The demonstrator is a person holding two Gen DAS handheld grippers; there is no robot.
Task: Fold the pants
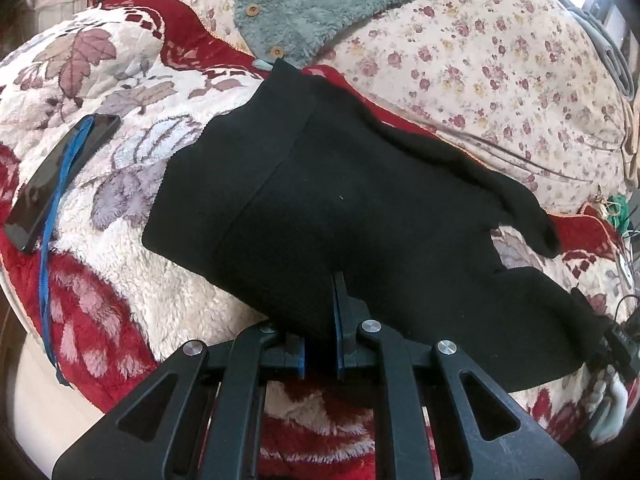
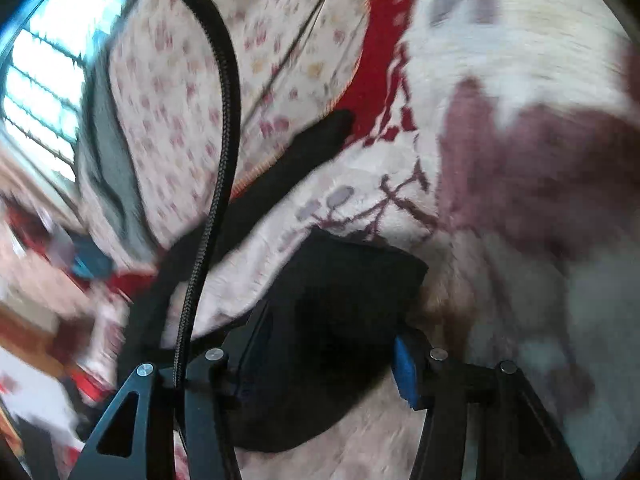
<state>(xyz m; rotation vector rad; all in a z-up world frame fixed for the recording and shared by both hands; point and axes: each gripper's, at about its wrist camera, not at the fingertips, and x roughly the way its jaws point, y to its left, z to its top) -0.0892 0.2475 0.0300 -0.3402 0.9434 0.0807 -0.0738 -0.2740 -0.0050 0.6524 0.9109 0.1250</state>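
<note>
Black pants (image 1: 320, 184) spread on fleece blanket (image 1: 132, 184), left gripper (image 1: 340, 280) pinched tight on near edge, likely anchoring the fold; right gripper (image 2: 332, 344) spread wide, leg end loose between jaws, apparently released there.

Black pants (image 1: 320, 200) folded on blanket (image 1: 160, 288)

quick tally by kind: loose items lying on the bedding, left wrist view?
Black pants: 1
Grey fleece garment: 1
Dark phone: 1
Blue strap: 1
Total: 4
</note>
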